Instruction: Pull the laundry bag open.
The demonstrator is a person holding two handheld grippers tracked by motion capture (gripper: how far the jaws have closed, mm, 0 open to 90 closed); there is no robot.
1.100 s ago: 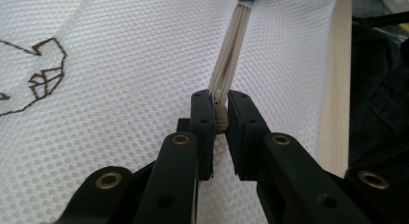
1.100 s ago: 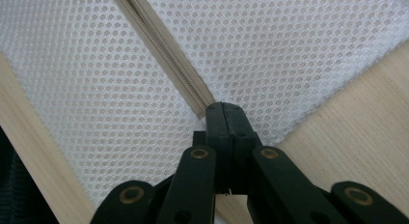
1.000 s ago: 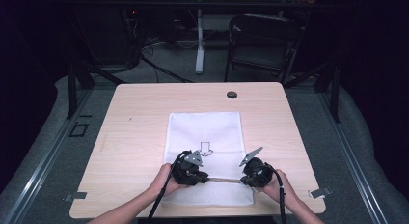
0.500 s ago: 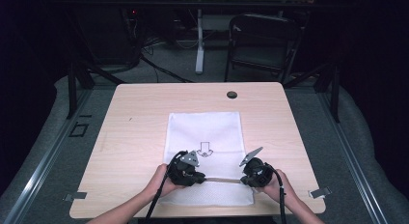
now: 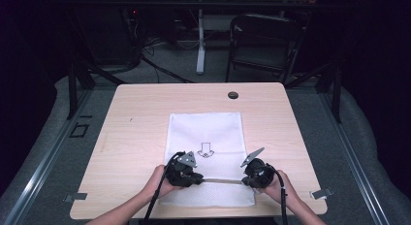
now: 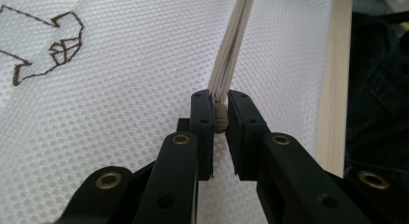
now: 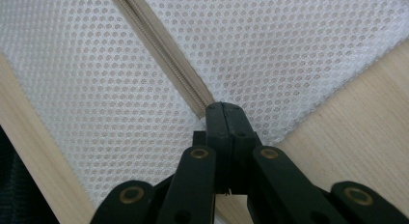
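A white mesh bag (image 5: 206, 130) with a printed arrow (image 5: 206, 150) lies flat on the wooden table (image 5: 145, 104). A beige zipper (image 5: 223, 181) runs across the bag near its front edge. My left gripper (image 5: 199, 179) is at the zipper's left part, shut on the beige zipper pull (image 6: 220, 119), and the zipper tape (image 6: 231, 55) stretches away from the jaws. My right gripper (image 5: 245, 180) is shut on the zipper's right end (image 7: 200, 105) at the edge of the mesh (image 7: 289, 45). Both of the person's hands rest low over the table's front.
A black round grommet (image 5: 233, 95) sits near the table's far edge. A dark folding chair (image 5: 264, 45) and a white post (image 5: 200, 40) stand behind the table. Metal clamps (image 5: 75, 197) (image 5: 322, 193) mark the front corners. Bare wood lies left and right of the bag.
My left gripper has crept slightly to the left along the zipper line. The right gripper has stayed put.
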